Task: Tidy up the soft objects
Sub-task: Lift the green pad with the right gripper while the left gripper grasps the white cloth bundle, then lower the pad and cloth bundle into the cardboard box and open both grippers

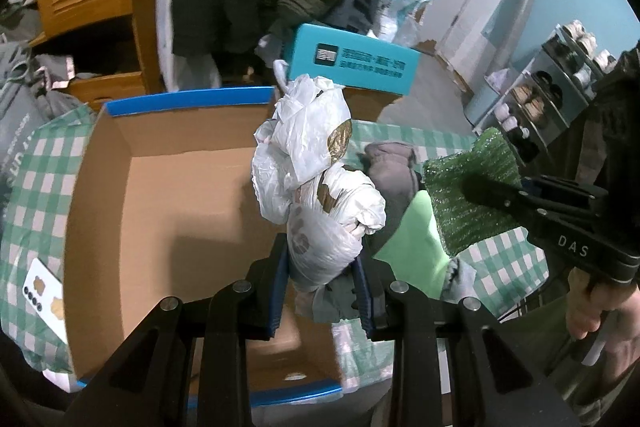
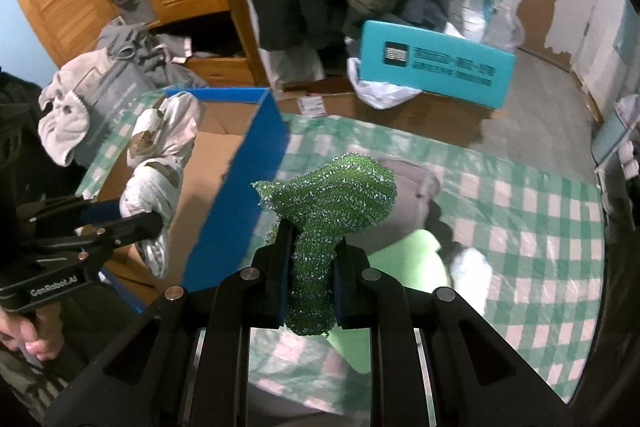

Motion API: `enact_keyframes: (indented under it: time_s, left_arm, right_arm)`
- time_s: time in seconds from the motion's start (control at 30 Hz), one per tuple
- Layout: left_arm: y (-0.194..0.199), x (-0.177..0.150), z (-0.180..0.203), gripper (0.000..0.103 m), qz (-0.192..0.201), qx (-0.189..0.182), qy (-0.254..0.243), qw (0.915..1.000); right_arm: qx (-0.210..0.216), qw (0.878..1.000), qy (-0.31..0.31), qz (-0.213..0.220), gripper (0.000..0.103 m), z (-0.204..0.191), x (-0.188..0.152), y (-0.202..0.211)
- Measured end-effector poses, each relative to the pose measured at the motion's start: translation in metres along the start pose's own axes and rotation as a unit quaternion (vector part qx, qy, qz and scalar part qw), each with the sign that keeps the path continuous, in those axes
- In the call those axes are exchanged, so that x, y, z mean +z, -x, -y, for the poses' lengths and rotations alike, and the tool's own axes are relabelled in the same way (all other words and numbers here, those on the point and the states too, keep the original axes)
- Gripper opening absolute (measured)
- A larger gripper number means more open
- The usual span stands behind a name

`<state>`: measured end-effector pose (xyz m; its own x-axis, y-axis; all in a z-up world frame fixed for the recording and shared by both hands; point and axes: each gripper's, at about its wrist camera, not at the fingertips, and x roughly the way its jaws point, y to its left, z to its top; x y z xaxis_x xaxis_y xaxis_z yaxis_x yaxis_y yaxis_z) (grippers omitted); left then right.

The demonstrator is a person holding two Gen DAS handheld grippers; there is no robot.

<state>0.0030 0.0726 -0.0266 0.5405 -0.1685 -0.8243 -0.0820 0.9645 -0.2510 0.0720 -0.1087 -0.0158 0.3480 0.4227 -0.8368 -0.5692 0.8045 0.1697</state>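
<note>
- Left wrist view: the left gripper (image 1: 322, 259) is clamped on one crumpled white plastic bag (image 1: 316, 163), pinched at its lower end so the bulk stands up and away beyond the fingertips; under and to the left of the jaws lies the one open cardboard box (image 1: 160, 195), apparently the collecting place, which would explain why the bag is carried above it; to the right of the tool, on the checked cloth (image 1: 500, 267), lie a grey garment (image 1: 394, 171) and a light green cloth (image 1: 420, 239), not yet gathered.
- Right wrist view: the right gripper (image 2: 308, 267) is closed tight on one green glittery mesh piece (image 2: 332, 195), gripped by a narrow neck so its wide part flares beyond the tips; the box's blue wall (image 2: 240, 195) stands just left of the tool; two held items in all, one per gripper.
</note>
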Motion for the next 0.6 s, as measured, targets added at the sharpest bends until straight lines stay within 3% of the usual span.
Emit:
enact_keyframes:
  time_s: [0.6]
  left_arm:
    - [0.011, -0.013, -0.076, 0.030, 0.008, 0.047, 0.059, 0.9971]
  right_arm:
    - [0.037, 0.997, 0.056, -0.026, 0.015, -0.079, 0.024, -0.040]
